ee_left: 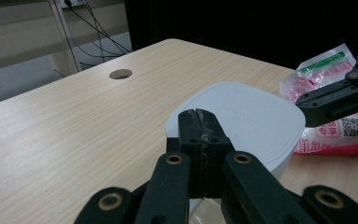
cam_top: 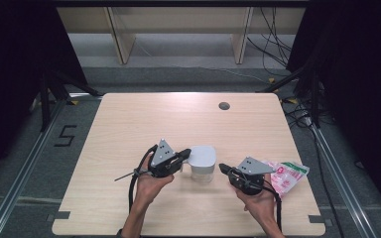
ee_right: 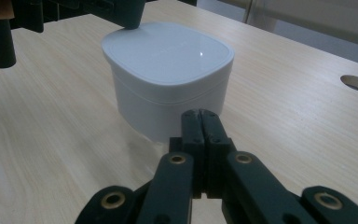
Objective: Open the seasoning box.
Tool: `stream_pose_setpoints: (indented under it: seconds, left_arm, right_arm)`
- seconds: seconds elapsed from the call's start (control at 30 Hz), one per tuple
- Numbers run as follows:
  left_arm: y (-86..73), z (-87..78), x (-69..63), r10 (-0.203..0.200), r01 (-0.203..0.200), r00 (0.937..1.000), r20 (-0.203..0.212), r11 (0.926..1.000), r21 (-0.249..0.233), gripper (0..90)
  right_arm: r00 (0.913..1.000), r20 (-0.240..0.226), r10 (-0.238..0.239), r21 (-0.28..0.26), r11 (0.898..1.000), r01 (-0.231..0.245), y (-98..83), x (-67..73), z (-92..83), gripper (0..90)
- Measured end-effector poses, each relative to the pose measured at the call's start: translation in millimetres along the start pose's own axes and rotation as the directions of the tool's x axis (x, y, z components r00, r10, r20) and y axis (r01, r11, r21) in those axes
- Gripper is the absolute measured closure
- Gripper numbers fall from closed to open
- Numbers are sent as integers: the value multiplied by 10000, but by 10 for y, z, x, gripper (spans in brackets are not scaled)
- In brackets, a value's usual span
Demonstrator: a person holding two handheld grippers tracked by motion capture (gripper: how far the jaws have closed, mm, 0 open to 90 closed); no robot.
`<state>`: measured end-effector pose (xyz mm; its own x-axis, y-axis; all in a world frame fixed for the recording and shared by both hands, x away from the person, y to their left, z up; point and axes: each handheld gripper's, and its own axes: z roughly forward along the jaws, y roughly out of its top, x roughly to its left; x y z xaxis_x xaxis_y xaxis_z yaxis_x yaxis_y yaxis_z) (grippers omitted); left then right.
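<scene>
Soft, even light is falling from overhead, leaving the desk (cam_top: 144,124) bright while the surroundings at both sides are sinking into near black. A small glare spot is shining on the lid of the white container (ee_right: 201,55), and a faint shadow is lying beneath it. In both gripper views the near black links are blurring at the bottom edge, and the far background is going soft. The high view is looking slightly grainy.

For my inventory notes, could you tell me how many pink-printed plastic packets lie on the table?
1: the pink-printed plastic packet lies near the right edge of the light wooden table, beside the right gripper.
</scene>
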<state>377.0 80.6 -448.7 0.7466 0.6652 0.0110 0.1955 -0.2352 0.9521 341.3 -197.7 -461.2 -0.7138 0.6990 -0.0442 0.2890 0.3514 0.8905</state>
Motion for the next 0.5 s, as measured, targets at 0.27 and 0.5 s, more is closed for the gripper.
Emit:
stream_pose_setpoints:
  seconds: [0.27,0.5]
  left_arm:
    - [-10,-21,1,-177,177,9998,-36,9998,62,893]
    - [-12,-18,13,-230,230,9997,-26,9997,46,892]
  right_arm:
    - [10000,56,-57,16,10000,57,13,-22,25,900]
    - [9999,-80,-138,44,9999,138,21,-24,45,900]
